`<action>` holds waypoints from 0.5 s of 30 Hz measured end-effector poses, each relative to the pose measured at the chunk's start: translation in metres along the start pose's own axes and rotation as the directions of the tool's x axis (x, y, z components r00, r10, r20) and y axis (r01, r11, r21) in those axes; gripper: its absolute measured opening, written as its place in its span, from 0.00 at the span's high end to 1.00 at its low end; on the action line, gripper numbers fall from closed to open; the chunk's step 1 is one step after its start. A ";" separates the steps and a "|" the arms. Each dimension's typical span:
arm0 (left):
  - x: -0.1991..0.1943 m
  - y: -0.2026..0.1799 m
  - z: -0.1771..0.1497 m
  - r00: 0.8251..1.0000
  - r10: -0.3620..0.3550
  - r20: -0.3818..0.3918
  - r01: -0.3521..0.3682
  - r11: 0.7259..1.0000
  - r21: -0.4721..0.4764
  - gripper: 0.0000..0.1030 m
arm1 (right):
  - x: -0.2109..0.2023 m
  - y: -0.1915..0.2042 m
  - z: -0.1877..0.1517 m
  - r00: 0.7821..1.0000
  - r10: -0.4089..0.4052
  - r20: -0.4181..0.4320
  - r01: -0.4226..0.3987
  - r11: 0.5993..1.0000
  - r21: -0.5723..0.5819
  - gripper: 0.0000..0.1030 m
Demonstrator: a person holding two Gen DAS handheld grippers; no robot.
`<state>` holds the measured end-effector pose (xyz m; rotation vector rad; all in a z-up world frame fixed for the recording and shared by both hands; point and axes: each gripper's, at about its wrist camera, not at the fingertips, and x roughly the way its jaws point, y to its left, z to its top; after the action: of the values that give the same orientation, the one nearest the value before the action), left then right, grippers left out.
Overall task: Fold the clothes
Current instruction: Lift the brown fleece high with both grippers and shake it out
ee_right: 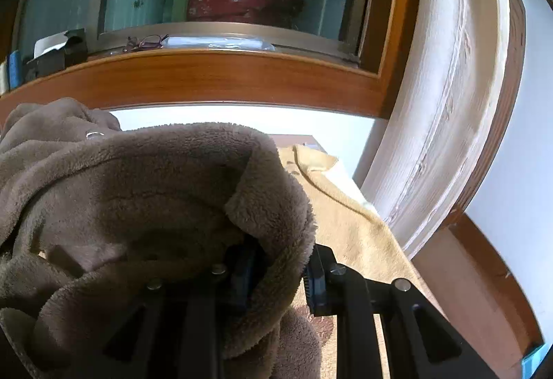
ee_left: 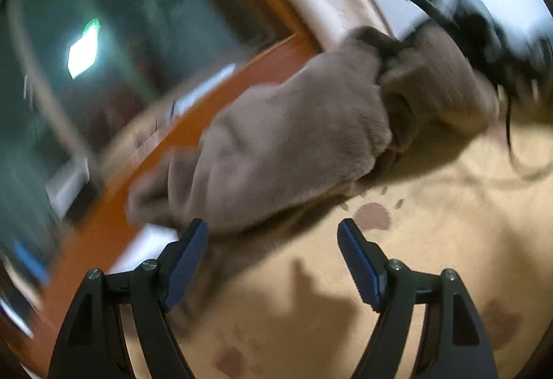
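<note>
The right gripper (ee_right: 276, 275) is clamped on a thick fold of a grey-brown fleece garment (ee_right: 145, 206), its jaws nearly closed with the plush edge bunched between them; the cloth billows up over the fingers and fills the lower left of that view, from about 7 to 11 o'clock. In the left wrist view the same fleece garment (ee_left: 293, 144) hangs and drapes from about 2 o'clock, where the other gripper holds it, down toward 8 o'clock, above a beige bed cover with brown blotches (ee_left: 432, 240). The left gripper (ee_left: 273, 261) stands wide open and empty, its blue pads (ee_left: 186, 261) just below the garment's lower edge, not touching it as far as the blur lets me tell.

The step in hand looks like taking a second hold so the garment can be spread flat for folding. To do that well, the open jaws should go for the free edge or corner at about 8 o'clock in the left view, not the bulky middle, and take a single layer. The right hand should keep its pinch steady and lift slightly so the cloth hangs straight. Behind the bed, a wooden window ledge (ee_right: 207, 78) carries spectacles (ee_right: 145, 43) and small boxes; swinging fleece could sweep them.
</note>
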<state>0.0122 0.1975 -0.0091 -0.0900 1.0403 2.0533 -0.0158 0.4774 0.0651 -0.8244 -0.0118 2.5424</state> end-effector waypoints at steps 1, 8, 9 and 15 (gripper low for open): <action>0.006 -0.004 0.002 1.000 0.029 0.004 -0.029 0.998 0.055 0.21 | 0.001 -0.002 -0.001 1.000 0.007 0.001 -0.007 1.000 0.008 0.78; 0.038 0.010 0.021 0.993 0.117 0.029 -0.120 0.980 0.156 0.22 | 0.003 -0.005 -0.003 0.999 0.039 0.012 -0.040 0.999 0.032 0.78; 0.039 0.014 0.024 0.994 0.104 0.032 -0.107 0.984 0.142 0.25 | 0.004 -0.005 -0.003 0.999 0.043 0.013 -0.043 0.998 0.034 0.78; 0.043 0.036 0.045 1.000 -0.016 0.025 0.016 1.000 0.003 0.88 | 0.003 -0.010 -0.003 0.996 0.091 0.015 -0.092 0.993 0.077 0.77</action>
<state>-0.0289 0.2444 0.0270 -0.0704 1.0245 2.0337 -0.0114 0.4874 0.0623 -0.7967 0.1235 2.6156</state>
